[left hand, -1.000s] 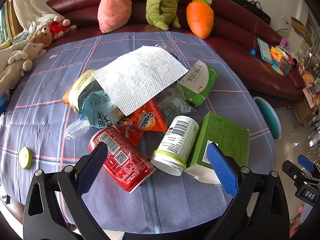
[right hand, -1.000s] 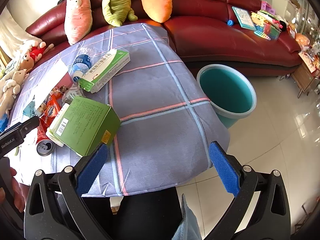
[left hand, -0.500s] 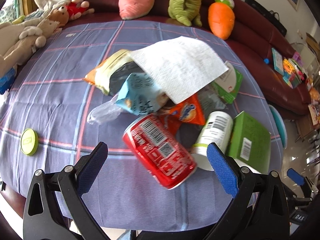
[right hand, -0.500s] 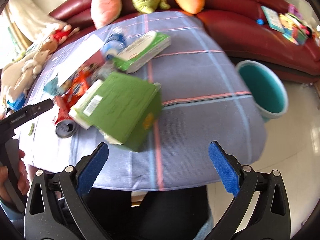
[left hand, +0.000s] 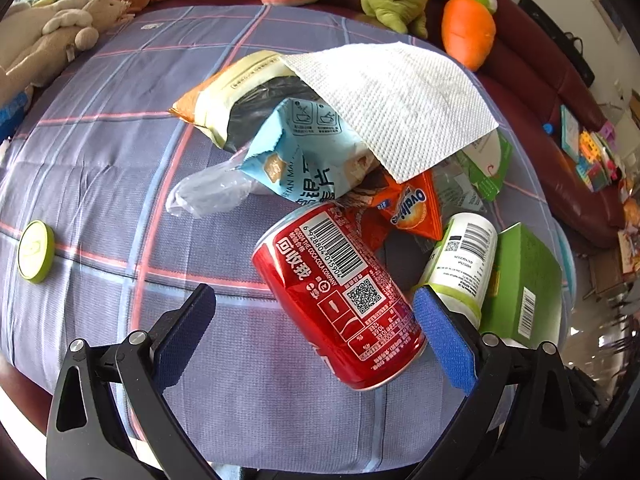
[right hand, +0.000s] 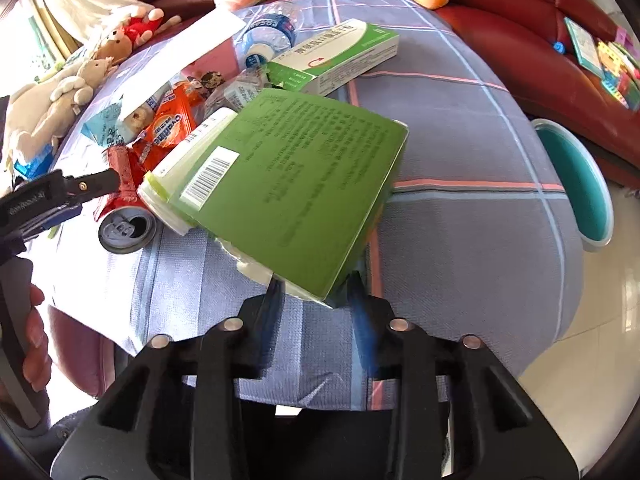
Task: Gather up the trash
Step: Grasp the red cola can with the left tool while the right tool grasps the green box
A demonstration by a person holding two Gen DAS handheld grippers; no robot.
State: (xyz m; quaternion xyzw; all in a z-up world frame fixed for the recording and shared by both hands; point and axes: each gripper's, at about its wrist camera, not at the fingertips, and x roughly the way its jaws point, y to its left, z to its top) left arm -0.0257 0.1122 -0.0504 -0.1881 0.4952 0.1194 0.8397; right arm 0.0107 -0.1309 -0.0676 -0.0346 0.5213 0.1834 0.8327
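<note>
A trash pile lies on the blue checked tablecloth (left hand: 100, 168). In the left wrist view my left gripper (left hand: 312, 296) is open over a red cola can (left hand: 336, 280) lying on its side; the can sits between the fingers, close to the right pad (left hand: 440, 340). A white bottle (left hand: 464, 256) and a green box (left hand: 524, 280) lie right of it. In the right wrist view my right gripper (right hand: 316, 292) is closing its jaws on the near corner of the green box (right hand: 296, 184), pads against it.
A paper towel (left hand: 400, 100) covers snack bags (left hand: 304, 152) and an orange wrapper (left hand: 412, 208). A green lid (left hand: 36, 250) lies at the left. A teal bin (right hand: 576, 184) stands on the floor past the table's right edge. Plush toys line the red sofa (right hand: 500, 20).
Both grippers came down and closer to the pile. The can now lies between the left fingers. The right jaws went from wide open to narrow around the green box's corner.
</note>
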